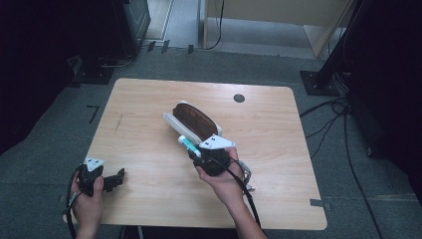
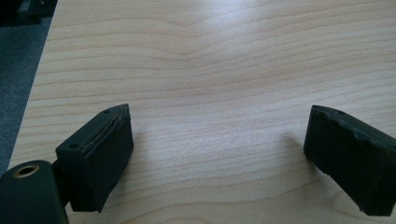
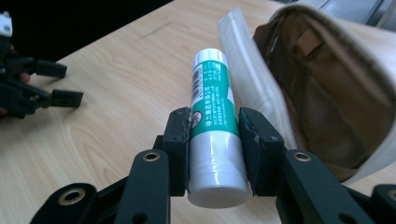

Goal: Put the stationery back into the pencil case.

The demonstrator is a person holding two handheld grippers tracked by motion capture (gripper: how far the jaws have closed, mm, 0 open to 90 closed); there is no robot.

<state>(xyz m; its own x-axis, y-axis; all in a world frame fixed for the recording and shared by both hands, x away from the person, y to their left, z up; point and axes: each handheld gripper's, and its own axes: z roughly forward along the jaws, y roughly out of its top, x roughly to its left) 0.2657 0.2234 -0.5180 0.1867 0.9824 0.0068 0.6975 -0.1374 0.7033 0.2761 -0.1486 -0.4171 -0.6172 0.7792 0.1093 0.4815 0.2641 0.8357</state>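
Observation:
A green and white glue stick (image 3: pixel 214 121) is clamped between the black jaws of my right gripper (image 3: pixel 214 135), which is shut on it. In the high view the glue stick (image 1: pixel 189 146) pokes out of the right gripper (image 1: pixel 201 153) toward an open beige pencil case with a brown lining (image 1: pixel 195 121) in the middle of the wooden table (image 1: pixel 149 99). From the right gripper view the pencil case (image 3: pixel 322 93) lies open just right of the stick. My left gripper (image 1: pixel 118 178) rests near the table's front left edge. Its pads (image 2: pixel 105 149) stand wide apart over bare wood; the left gripper (image 2: pixel 219 158) is open.
A small dark round hole (image 1: pixel 239 98) marks the table's far side. Black cables (image 1: pixel 338 129) run over the grey floor to the right. Dark stands and equipment (image 1: pixel 119 30) sit beyond the table's far left, a stand base (image 1: pixel 318 79) at far right.

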